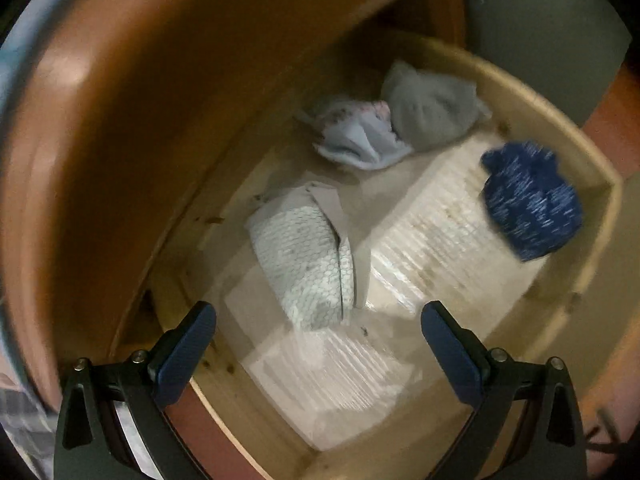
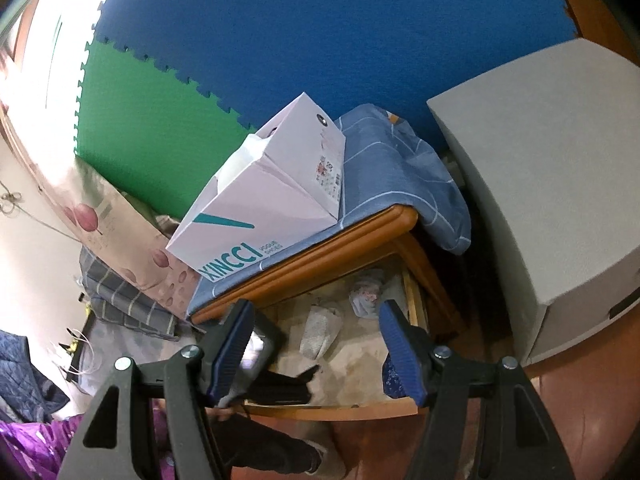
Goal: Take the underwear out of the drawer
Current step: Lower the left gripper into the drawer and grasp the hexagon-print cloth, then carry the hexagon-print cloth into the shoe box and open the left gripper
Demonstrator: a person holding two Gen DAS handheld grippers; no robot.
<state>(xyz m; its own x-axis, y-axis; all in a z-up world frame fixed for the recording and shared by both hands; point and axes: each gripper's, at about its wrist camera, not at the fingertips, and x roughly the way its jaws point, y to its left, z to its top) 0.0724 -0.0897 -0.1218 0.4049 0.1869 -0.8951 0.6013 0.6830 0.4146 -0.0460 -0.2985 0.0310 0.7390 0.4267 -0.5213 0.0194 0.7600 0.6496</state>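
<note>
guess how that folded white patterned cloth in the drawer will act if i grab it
The folded white cloth looks soft, so it will probably sag and partly unfold when lifted. A loose flap at its top edge may trail behind. It seems light and lies flat on the drawer floor, so pushed it would likely slide or bunch, not roll.

I see a blue and green foam wall [image 2: 280, 32], a big grey box [image 2: 540, 200], and a brown floor [image 2: 568, 420].

Open wooden drawer [image 1: 532, 92], four folded underwear pieces [image 1: 304, 256] on its liner
</note>
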